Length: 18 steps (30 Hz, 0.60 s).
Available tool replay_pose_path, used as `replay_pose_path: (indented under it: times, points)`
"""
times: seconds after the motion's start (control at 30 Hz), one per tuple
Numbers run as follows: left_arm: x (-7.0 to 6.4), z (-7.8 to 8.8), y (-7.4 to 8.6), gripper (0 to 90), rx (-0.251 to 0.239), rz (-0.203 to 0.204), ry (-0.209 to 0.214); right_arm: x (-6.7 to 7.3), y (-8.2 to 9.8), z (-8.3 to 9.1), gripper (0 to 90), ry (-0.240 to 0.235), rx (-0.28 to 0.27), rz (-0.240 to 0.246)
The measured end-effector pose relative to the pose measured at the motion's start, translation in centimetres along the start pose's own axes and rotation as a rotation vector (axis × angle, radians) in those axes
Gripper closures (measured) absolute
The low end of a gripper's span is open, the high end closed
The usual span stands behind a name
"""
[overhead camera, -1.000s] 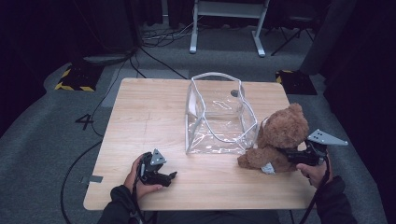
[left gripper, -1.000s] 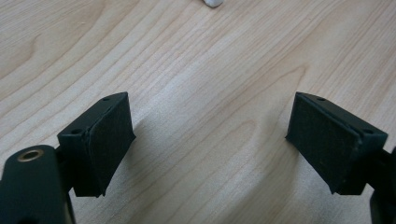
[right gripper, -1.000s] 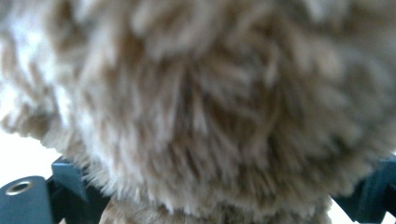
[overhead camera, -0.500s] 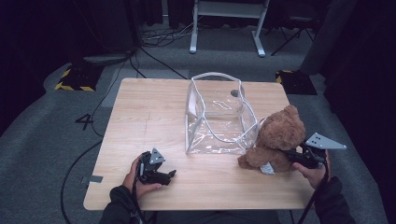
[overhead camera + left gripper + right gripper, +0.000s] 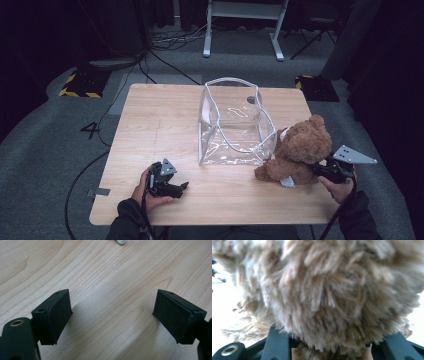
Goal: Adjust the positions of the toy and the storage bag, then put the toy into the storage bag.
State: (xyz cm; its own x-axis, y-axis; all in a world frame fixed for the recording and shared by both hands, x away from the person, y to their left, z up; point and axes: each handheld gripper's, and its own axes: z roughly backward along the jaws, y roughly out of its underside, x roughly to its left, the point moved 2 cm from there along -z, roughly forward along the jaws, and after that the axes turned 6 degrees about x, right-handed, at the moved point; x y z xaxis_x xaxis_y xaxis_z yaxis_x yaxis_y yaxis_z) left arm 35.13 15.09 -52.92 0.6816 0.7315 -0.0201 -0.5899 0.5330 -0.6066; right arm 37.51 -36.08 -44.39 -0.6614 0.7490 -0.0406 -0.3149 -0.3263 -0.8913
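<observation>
1. We see the right gripper (image 5: 320, 170) at the table's (image 5: 165, 120) right edge, its jaws just closing onto the teddy bear (image 5: 297, 152) — brown fur bulges between them in the right gripper view.
2. The bear sits upright, touching the clear bag (image 5: 232, 125) beside it.
3. We find the left gripper (image 5: 175, 189) resting near the front edge, jaws apart over bare wood — well apart from the bear.

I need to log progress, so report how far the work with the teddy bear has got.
Done: the right gripper has just been closing and now clamps the brown plush teddy bear, fur between its jaws. In hand: the bear sits on the wooden table beside the clear plastic bag. Left: lifting it, probably into the bag; the left gripper rests open.
</observation>
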Motion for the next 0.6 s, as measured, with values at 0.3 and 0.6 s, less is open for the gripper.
replay_pose_path:
  times: [0.3,0.6]
  points:
    - [0.0,0.0,0.0,15.0,0.0,0.001,0.0,-0.3,0.1,0.3,53.9,-0.005,-0.023,-0.018]
    - [0.0,0.0,0.0,15.0,0.0,0.001,0.001,-0.4,-0.2,1.1,55.0,0.005,-0.057,-0.014]
